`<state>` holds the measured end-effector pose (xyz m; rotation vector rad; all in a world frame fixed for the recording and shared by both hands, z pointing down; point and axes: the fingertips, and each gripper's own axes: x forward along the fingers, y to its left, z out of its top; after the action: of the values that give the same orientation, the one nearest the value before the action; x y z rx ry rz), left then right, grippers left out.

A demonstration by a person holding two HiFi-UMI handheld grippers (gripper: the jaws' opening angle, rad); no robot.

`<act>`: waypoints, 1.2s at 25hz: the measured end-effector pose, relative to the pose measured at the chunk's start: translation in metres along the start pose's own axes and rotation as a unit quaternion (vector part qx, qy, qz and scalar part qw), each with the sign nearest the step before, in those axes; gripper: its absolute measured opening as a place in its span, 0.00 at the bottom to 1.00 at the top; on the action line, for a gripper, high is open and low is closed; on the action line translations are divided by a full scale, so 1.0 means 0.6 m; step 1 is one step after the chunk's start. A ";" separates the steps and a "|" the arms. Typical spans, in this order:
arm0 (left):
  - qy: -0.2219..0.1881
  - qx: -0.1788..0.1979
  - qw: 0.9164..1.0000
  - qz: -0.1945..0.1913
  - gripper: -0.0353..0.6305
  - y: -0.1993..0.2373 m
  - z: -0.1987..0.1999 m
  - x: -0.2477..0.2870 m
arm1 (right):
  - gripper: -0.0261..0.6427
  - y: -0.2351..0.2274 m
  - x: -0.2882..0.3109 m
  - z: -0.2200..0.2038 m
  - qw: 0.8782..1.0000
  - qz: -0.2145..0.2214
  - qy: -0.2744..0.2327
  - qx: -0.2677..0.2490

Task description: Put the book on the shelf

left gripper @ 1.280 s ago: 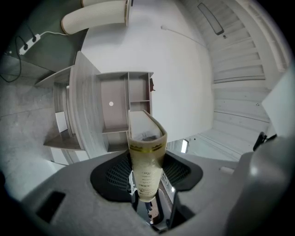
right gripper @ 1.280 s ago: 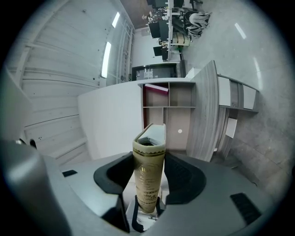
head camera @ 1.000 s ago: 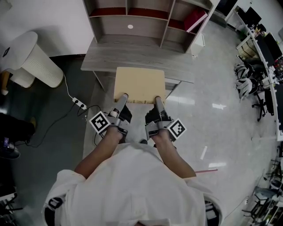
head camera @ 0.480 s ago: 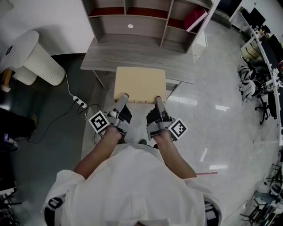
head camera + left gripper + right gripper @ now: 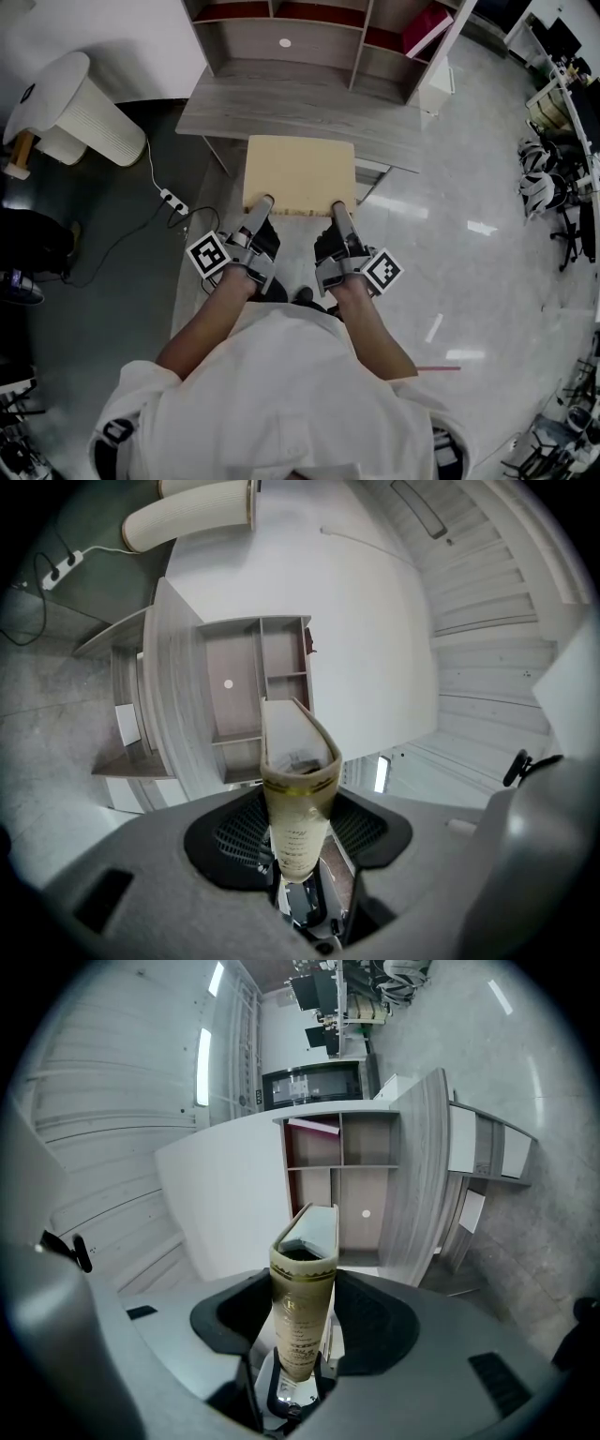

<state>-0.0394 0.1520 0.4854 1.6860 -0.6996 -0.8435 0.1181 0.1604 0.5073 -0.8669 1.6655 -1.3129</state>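
Together, the left gripper (image 5: 262,204) and the right gripper (image 5: 337,208) hold a pale tan hardcover book (image 5: 298,173) flat in the air, each pair of jaws pinching its gilt-lettered spine edge. The book hangs over the front edge of the grey wooden tabletop (image 5: 300,111), short of the grey wooden shelf (image 5: 359,56) standing at the back.

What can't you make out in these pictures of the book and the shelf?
Head view: the top of the shelf is cut off by the picture's upper edge.
Head view: the underside of the book is hidden by the book itself.
Both gripper views: the gold print on the spine is too blurred to read.
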 end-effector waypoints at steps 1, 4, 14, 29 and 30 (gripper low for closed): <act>0.001 -0.001 1.000 0.000 0.36 0.001 0.000 0.000 | 0.35 -0.001 0.000 0.000 1.000 0.000 0.000 0.001; 0.009 -0.001 1.000 -0.007 0.36 0.000 0.001 0.004 | 0.35 0.000 0.001 0.000 1.000 0.001 0.005 -0.004; 0.019 -0.011 0.999 -0.038 0.36 0.010 0.043 0.061 | 0.35 0.005 0.062 0.025 1.000 0.012 0.005 -0.028; 0.045 -0.045 0.996 -0.064 0.36 0.068 0.207 0.255 | 0.35 -0.022 0.296 0.105 0.998 0.005 -0.025 -0.062; 0.048 -0.046 0.996 -0.066 0.36 0.072 0.219 0.267 | 0.35 -0.024 0.310 0.109 0.997 0.004 -0.026 -0.066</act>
<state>-0.0559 -0.0583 0.4741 1.6915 -0.4807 -0.8690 0.0992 -0.0346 0.4793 -0.9635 1.7283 -1.1743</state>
